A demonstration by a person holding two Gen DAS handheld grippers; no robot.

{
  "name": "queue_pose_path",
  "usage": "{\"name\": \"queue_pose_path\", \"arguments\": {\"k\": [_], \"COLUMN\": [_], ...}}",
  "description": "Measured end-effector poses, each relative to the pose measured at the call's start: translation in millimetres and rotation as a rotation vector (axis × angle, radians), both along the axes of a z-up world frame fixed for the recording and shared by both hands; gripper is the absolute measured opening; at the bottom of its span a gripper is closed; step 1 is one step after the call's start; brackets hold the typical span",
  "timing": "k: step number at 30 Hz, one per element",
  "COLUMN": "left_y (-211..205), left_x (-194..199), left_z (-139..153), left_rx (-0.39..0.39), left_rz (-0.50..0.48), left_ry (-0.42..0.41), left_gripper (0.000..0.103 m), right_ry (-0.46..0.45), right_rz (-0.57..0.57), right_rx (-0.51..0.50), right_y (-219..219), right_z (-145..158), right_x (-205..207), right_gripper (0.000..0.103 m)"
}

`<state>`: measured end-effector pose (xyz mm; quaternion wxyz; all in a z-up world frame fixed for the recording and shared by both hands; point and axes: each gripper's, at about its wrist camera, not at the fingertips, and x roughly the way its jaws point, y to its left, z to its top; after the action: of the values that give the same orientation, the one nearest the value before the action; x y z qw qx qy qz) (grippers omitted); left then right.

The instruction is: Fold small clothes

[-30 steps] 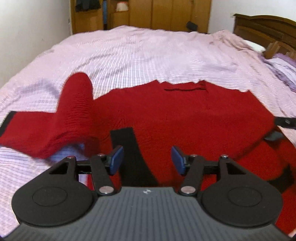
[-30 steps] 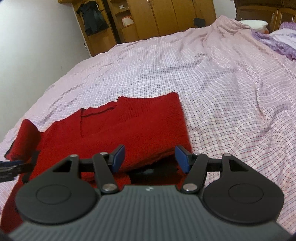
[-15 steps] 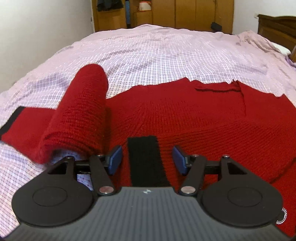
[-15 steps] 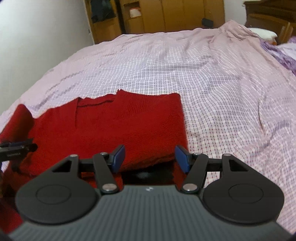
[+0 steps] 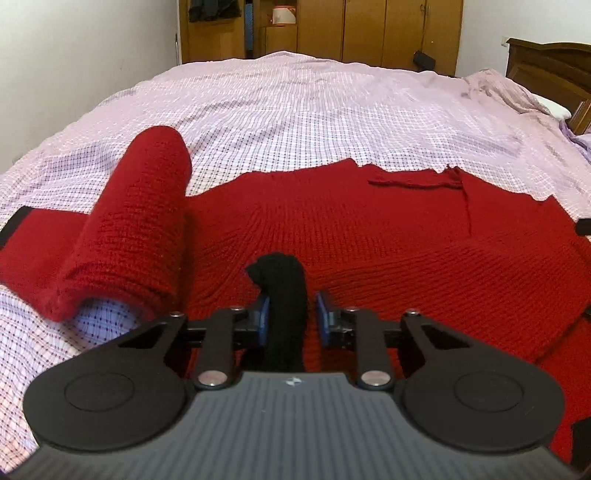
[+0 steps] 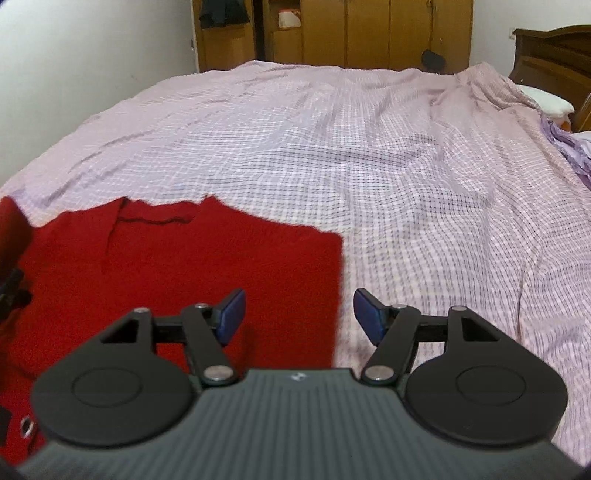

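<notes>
A red knitted sweater [image 5: 369, 236] lies flat on the bed, neckline at the far side. Its left sleeve [image 5: 140, 229] is arched up in a hump, with a black cuff end at the far left. My left gripper [image 5: 290, 317] is shut on the sweater's black cuff [image 5: 284, 295], which bunches up between the blue pads. In the right wrist view the sweater [image 6: 177, 273] fills the lower left, its right edge folded straight. My right gripper [image 6: 299, 314] is open and empty, hovering above that right edge.
The bed is covered by a pink checked sheet [image 6: 406, 166], wrinkled toward the right. A wooden headboard [image 5: 554, 70] and purple bedding [image 6: 569, 147] stand at the right. Wooden wardrobes [image 5: 332, 29] line the far wall. A white wall runs along the left.
My left gripper closed on the black cuff, which now bunches up between the pads. My right gripper shifted right, over the sweater's right edge, still open.
</notes>
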<state>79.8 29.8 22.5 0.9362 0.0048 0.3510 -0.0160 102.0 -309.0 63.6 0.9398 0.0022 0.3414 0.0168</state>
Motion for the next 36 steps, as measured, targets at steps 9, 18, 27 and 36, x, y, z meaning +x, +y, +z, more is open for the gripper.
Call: {"name": "queue_pose_path", "arguments": {"k": [9,18,27,36], "left_y": [1.1,-11.2,-11.5,-5.0], "left_x": [-2.1,18.2,98.6,80.2], "left_z": [29.7,68.7,17.4,24.7], "left_rx": [-0.015,0.064,0.092,0.162], "left_rz": [-0.032,-0.071,-0.041,-0.024], "left_ry": [-0.067,-0.207,-0.02,-0.027], "left_gripper": [0.016,0.016,0.024,0.049], "right_ry": [0.1,-0.088,-0.045,-0.041], "right_rz": [-0.029,-0.055,-0.122,-0.17], "right_rx": [0.189,0.242,0.196,0.146], "right_y": [-28.8,-32.3,-29.1,-36.8], "right_z": [-25.3,-16.3,-42.3,-27.6], "right_x": [53.2,32.8,41.3,38.1], "right_gripper": [0.067,0.016,0.022,0.043]}}
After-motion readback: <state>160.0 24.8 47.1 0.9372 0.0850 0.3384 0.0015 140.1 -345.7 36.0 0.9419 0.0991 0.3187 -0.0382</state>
